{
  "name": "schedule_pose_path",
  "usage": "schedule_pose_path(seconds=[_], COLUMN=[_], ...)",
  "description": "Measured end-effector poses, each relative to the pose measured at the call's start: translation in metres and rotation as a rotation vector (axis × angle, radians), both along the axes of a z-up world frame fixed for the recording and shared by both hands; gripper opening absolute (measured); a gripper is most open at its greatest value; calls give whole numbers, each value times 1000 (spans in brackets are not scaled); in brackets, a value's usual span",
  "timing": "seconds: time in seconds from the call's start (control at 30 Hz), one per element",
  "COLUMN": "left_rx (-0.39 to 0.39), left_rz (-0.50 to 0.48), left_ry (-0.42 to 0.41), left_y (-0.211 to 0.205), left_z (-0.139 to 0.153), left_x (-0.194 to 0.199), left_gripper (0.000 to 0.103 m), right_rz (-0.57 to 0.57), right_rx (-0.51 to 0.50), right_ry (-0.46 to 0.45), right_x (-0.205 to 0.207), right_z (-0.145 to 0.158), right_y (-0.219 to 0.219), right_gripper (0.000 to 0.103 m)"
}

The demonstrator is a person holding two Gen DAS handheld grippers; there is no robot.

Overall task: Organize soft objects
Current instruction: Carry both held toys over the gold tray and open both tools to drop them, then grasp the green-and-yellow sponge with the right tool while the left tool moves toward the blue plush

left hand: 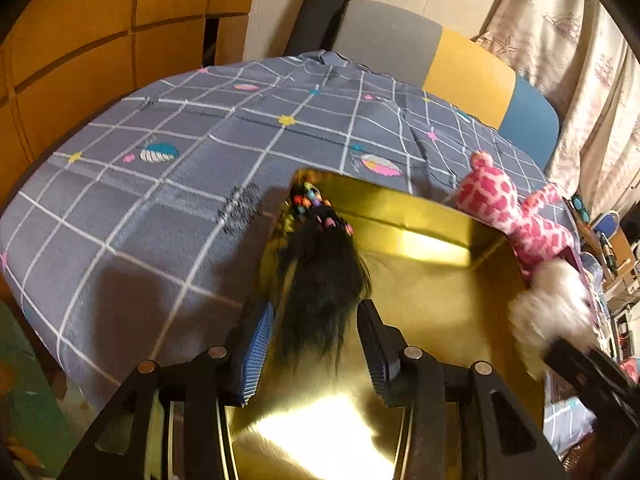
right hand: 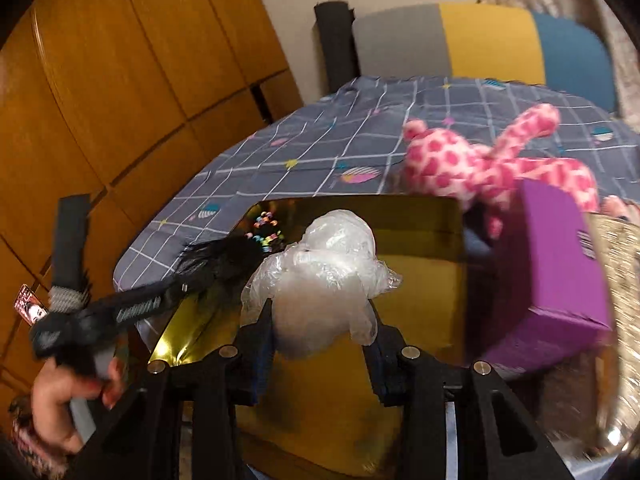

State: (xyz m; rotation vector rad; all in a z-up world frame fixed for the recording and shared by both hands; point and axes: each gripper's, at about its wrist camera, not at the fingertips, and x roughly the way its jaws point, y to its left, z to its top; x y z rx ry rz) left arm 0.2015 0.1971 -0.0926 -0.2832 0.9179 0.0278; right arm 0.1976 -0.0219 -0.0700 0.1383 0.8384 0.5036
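An open gold box (left hand: 432,280) (right hand: 424,236) sits on a bed with a grey checked blanket (left hand: 160,200). A black tuft of hair with coloured beads (left hand: 320,276) (right hand: 228,258) lies at the box's left side. It sits between the fingers of my left gripper (left hand: 316,306) (right hand: 136,308), which is open, its pads clear of the hair. My right gripper (right hand: 320,318) (left hand: 576,356) is shut on a white plush in a clear plastic bag (right hand: 328,272) (left hand: 552,304), held above the box. A pink spotted plush (left hand: 516,216) (right hand: 480,160) lies beyond the box's far right corner.
A purple box (right hand: 556,272) stands against the gold box's right side, with a glittery surface (right hand: 616,280) beyond it. A wooden wardrobe (right hand: 120,100) is on the left. A grey, yellow and blue headboard (right hand: 480,40) and a black roll (left hand: 320,8) are behind the bed. A hand (right hand: 68,400) holds the left gripper.
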Motion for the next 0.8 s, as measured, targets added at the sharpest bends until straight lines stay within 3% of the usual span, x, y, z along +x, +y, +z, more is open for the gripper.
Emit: schedule_pose_path(seconds=[0.2,0.5,0.8], left_rx=[-46,-50,-72], left_rz=[-29,-20,-20], left_ry=[19,13,12], left_y=[-8,-9,-11], left_z=[-3,-4,-5], left_x=[-16,-34,-39], left_gripper=[44,44,44], right_rz=[46,32,-4], right_rx=[-41,-88,-54], right_ry=[53,133,192], right_x=[35,93,115], right_z=[-17,-42,-57], right_y=[35,68,72], right_gripper=[40,40,57])
